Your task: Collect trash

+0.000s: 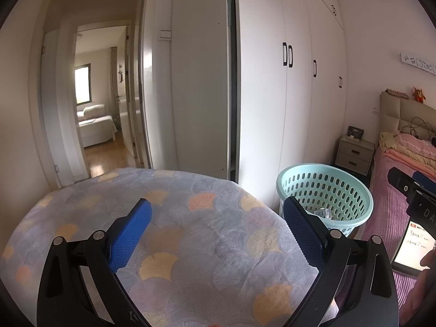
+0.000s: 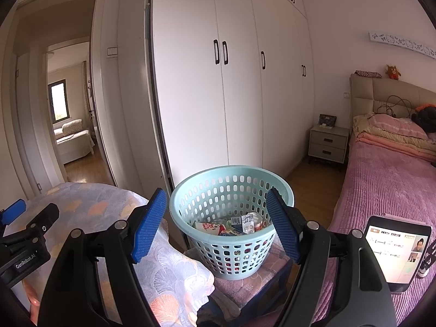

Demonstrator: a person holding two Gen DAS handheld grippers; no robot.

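Right wrist view, left to right: open doorway [image 2: 68,114] to a second room with wood floor; surface under a grey-blue leaf-print cover [image 2: 174,269]; white wardrobe [image 2: 223,87] with black handles; bedside cabinet [image 2: 328,143]; bed with pink spread [image 2: 381,179]. Mint perforated basket [image 2: 231,218] stands on a patterned stool between the cover and the bed, with trash [image 2: 234,224] inside: cartons, wrappers, a can. Lit phone [image 2: 396,250] clipped at far right.

Left gripper [image 1: 218,229] hovers over the leaf-print cover, jaws wide apart, nothing between. Right gripper [image 2: 216,223] is aimed slightly down at the basket, blue pads spread either side of it in the view, not touching, empty.
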